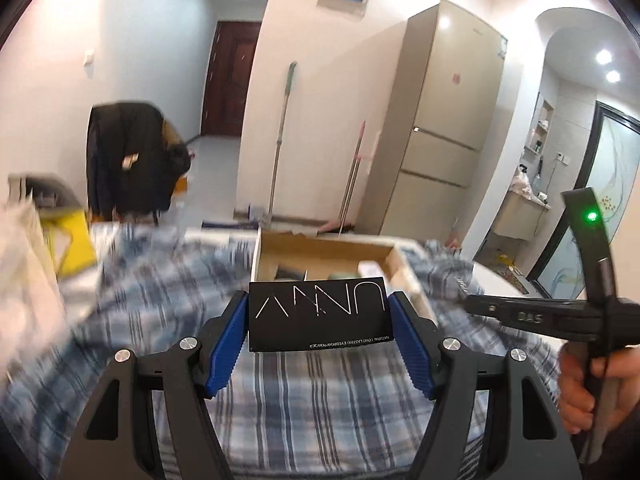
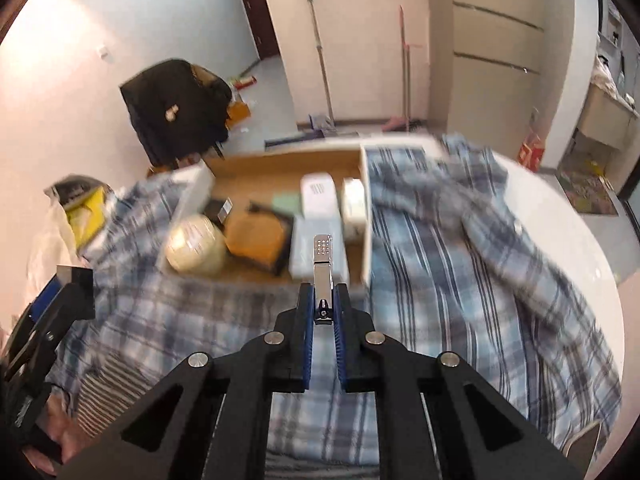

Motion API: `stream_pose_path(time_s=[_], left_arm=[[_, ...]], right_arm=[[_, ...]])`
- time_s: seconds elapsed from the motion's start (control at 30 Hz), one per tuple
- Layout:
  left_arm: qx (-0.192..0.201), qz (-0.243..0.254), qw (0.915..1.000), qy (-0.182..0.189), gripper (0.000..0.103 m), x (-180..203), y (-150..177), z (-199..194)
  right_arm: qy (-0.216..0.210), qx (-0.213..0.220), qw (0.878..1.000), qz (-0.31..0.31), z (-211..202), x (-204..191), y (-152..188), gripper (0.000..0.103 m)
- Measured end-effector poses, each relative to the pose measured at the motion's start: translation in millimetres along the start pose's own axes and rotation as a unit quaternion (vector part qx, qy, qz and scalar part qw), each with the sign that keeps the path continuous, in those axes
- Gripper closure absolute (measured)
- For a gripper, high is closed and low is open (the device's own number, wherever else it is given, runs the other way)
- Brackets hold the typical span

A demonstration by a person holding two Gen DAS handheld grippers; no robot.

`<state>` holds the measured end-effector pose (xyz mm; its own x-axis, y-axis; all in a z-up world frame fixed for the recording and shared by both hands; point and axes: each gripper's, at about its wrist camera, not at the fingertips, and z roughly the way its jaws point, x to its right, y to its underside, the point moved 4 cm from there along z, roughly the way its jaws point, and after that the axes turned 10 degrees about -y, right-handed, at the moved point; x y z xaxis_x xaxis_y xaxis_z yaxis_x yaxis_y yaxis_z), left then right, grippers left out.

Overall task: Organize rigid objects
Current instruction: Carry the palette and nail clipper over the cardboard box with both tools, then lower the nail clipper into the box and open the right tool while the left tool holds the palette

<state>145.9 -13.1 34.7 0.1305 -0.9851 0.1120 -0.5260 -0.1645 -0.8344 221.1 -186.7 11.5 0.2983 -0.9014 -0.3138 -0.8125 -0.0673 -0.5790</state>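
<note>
My left gripper (image 1: 318, 316) is shut on a flat black cosmetics box (image 1: 318, 314) with thin white lettering, held above the plaid cloth (image 1: 320, 392). Between the blue pads of my right gripper (image 2: 323, 300), which is shut, sticks a silver nail clipper (image 2: 322, 268) pointing forward. Just beyond both grippers lies an open cardboard box (image 2: 288, 164). Inside it are a round cream jar (image 2: 196, 246), an orange-brown flat item (image 2: 256, 242), white packets (image 2: 318, 196) and a small dark case (image 2: 220, 208). The left gripper with its black box also shows at the left edge of the right wrist view (image 2: 60, 288).
A blue plaid cloth (image 2: 460, 240) covers a white round table (image 2: 560, 208). At the left lie a white bag and a yellow item (image 1: 72, 240). Behind are a chair draped in dark clothing (image 1: 132, 160), mops against the wall (image 1: 282, 140) and a beige fridge (image 1: 448, 120).
</note>
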Motion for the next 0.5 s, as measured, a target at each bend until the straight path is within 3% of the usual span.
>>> stream_pose_path(time_s=[0.27, 0.4, 0.5], left_arm=[[0.063, 0.028, 0.9975, -0.015, 0.031, 27, -98, 14], [0.053, 0.012, 0.9983, -0.021, 0.031, 31, -114, 49], [0.044, 0.004, 0.9989, -0.014, 0.031, 24, -107, 77]], right_arm=[[-0.010, 0.065, 0.998, 0.023, -1, -19, -75, 0.094], [-0.033, 0.053, 0.997, 0.039, 27, -17, -93, 0.094], [-0.023, 0.036, 0.999, 0.029, 55, -13, -93, 0.094]])
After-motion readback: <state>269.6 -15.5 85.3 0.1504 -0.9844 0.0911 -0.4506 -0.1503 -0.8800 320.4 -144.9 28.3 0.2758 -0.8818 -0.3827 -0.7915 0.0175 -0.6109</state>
